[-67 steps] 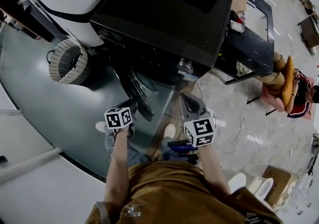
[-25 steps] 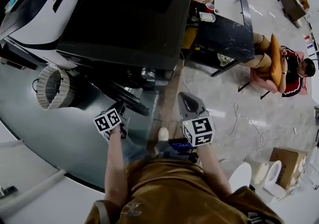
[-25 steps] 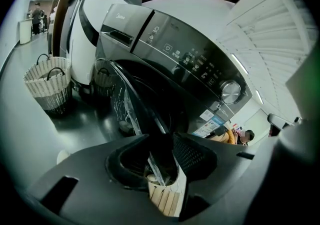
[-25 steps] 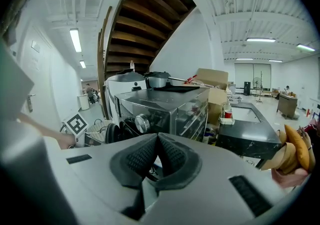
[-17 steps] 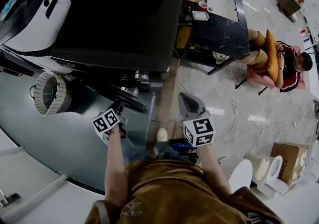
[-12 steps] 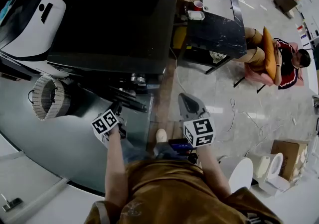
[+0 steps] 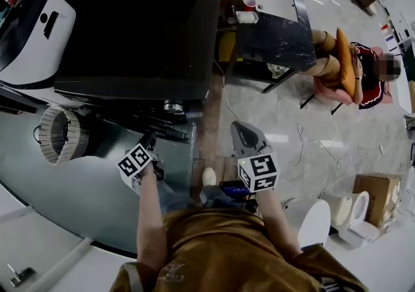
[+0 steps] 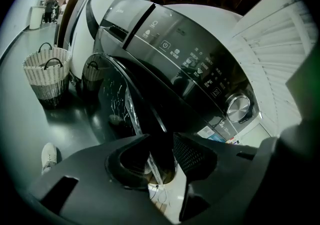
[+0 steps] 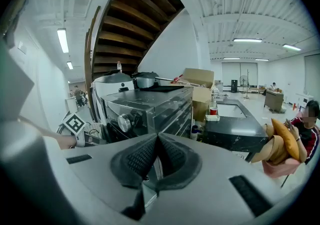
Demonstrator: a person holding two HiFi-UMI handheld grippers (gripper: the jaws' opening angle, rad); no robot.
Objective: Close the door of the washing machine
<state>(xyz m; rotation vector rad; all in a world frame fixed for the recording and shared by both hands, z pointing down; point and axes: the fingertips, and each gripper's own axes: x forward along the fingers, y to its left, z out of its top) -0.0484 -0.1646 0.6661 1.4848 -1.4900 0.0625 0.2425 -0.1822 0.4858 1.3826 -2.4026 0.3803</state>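
While tight on the glossy round door (image 8: 120, 100), ribbed left tongs (image 8: 161, 138); right tongs (image 9: 157, 138) pad-to-pad, empty.

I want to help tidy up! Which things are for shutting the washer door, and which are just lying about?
For the job: washing machine, its open door, left tool gripping the door's edge.
Just about: wicker basket, red cup, cardboard box, right tool, shut and empty.

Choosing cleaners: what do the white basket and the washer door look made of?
Basket: pale woven wicker or rope, matte, by its ribbed weave. Washer door: clear glass or plastic pane, glossy, with streaky reflections, in a dark rim.
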